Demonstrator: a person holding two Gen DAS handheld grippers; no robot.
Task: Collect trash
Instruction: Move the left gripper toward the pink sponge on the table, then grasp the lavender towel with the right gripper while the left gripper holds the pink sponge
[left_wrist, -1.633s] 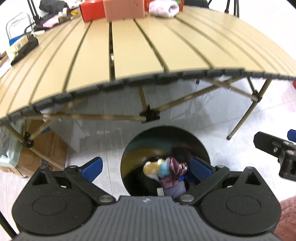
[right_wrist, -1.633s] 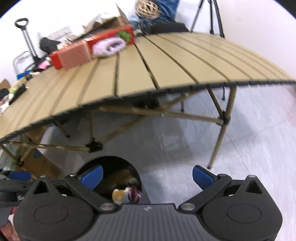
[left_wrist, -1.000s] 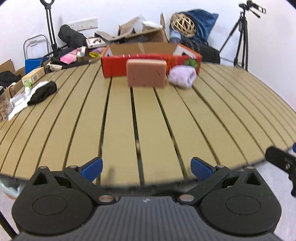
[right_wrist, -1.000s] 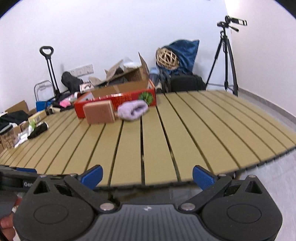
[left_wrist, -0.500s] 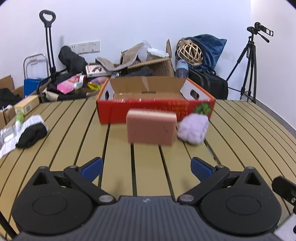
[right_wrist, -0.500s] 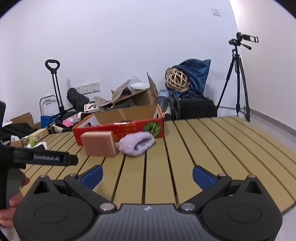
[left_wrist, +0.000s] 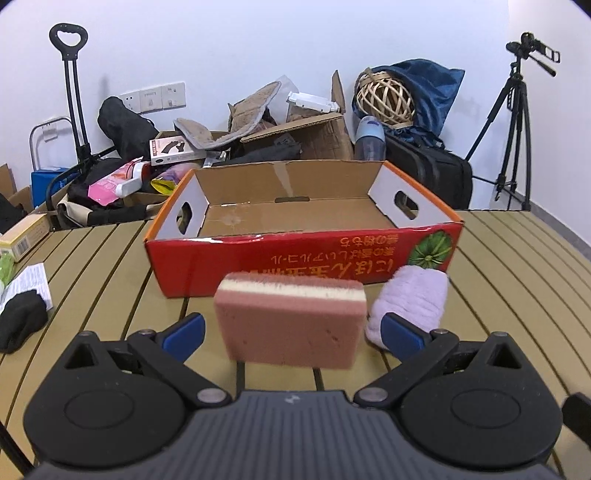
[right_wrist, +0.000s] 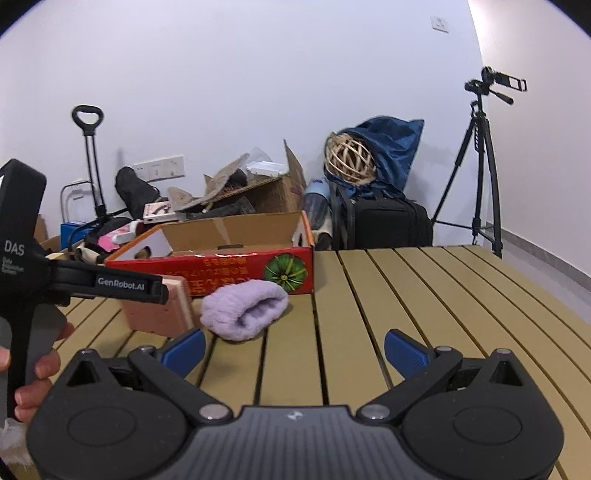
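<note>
Lining up on the pink rectangular foam sponge (left_wrist: 291, 326) — left tongs (left_wrist: 291, 334) are spread wide, holding nothing, with the sponge sitting between the blue fingertips (left_wrist: 184, 330) but not yet touched as far as I can tell.

Change since 1.6 s ago: both wrist views were pointed down past the edge of the tan slatted table (left_wrist: 517, 266) at a black round bin on the floor with crumpled bits already in it. Now both look level across the table, and the sponge has grown from a small block far back to filling the gap between the left fingers. Reads as: last drop done, next pick started.

Right tongs (right_wrist: 293, 350) also wide open and empty, over bare slats, well to the right of the sponge. The left unit and the hand (right_wrist: 33, 369) holding it show at the left edge of the right view.

Layout:
- sponge stands on its long edge, just in front of the red open cardboard tray (left_wrist: 303, 254)
- lilac fuzzy rolled cloth (left_wrist: 410, 302) just beside the sponge on the right, close to the left tongs' right finger
- tray looks empty inside

Judgement — closing now risks the right finger catching the cloth too. Foam will squash, so centre the grip. Two items left here at least.
</note>
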